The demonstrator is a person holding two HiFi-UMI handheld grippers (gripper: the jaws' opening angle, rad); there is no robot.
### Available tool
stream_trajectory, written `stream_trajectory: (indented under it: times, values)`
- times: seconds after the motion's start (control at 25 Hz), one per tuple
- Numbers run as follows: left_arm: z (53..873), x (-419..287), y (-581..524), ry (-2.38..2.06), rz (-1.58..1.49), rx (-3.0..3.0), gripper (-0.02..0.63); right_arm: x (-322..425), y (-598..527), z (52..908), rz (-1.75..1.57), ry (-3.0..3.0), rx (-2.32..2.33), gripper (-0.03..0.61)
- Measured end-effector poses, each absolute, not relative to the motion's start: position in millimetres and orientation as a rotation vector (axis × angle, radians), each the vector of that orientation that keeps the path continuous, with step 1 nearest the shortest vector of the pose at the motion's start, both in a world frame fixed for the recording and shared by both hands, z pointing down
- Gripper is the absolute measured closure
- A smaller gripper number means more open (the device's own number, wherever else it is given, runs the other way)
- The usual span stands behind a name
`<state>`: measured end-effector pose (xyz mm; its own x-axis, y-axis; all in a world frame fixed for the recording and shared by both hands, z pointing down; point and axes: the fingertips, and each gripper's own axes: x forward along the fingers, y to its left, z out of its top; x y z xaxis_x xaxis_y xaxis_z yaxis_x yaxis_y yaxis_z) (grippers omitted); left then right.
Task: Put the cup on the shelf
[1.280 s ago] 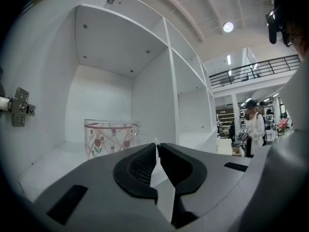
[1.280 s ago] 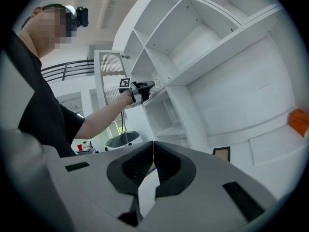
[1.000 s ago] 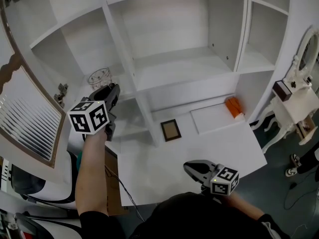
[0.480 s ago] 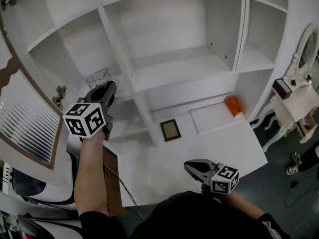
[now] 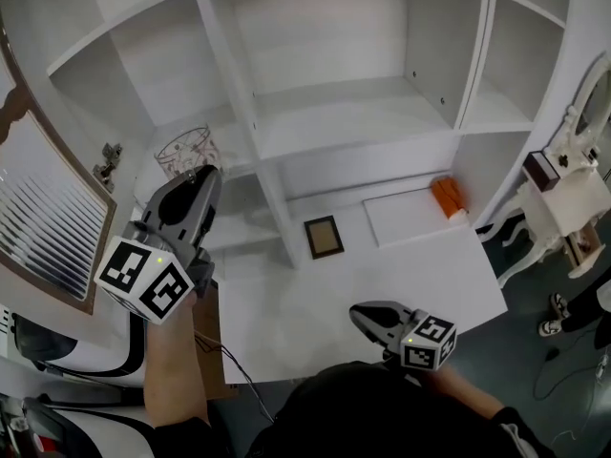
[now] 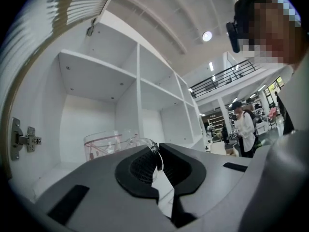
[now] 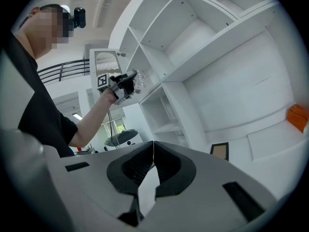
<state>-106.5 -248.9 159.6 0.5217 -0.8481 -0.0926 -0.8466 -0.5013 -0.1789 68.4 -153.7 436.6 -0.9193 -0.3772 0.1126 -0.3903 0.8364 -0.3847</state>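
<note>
The left gripper has its jaws pinched together on the thin handle of the glass cup, with the cup's bowl just past the fingertips. The cup is in the mouth of a left-hand compartment of the white shelf unit. Its base is hidden behind the gripper, so I cannot tell whether it touches the board.

An upright divider stands just to the right of the cup. To its left are a metal hinge and the open louvred door. The compartment itself holds nothing else.

The right gripper is well apart from the left one, low over the near edge of the white table. Its jaws are together with nothing between them. A small dark picture frame lies flat on the table near the foot of the shelf unit, and an orange object sits at the table's far right.

Compared with a second ago, the left gripper's marker cube is lower and closer to the camera, and the cup has stayed at the fingertips. The right gripper has not shifted.

The cup is clear glass, upright and wide-mouthed, with reddish markings on its wall.
</note>
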Motion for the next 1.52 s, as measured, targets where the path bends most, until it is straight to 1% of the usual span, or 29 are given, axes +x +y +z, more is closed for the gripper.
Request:
stream_trajectory:
  times: [0.2,0.36,0.52,0.68,0.88,1.08,1.28,1.52]
  values:
    - [181,-78,-189,1.335,0.024,-2.599,0.594,63,-152,440,0.650,-2.957,0.589,0.561]
    - [222,-55,-161,1.306,0.063,-2.686,0.594,53,-149,444,0.668,-2.930,0.530,0.561]
    - [273,-44,-148,1.383,0.077,-2.710,0.594,39,-140,450,0.700,-2.904,0.463,0.561]
    - [329,-52,-152,1.488,0.091,-2.766,0.594,25,-134,460,0.727,-2.873,0.420,0.561]
    - [412,-71,-165,1.616,-0.011,-2.805,0.594,21,-124,480,0.794,-2.799,0.424,0.561]
    - [483,-72,-171,1.558,-0.171,-2.757,0.594,33,-113,509,0.864,-2.690,0.481,0.561]
    - [548,-90,-185,1.638,-0.088,-2.817,0.592,26,-98,539,0.896,-2.591,0.497,0.561]
    - [614,-104,-207,1.683,-0.181,-2.861,0.592,17,-78,550,0.919,-2.561,0.478,0.561]
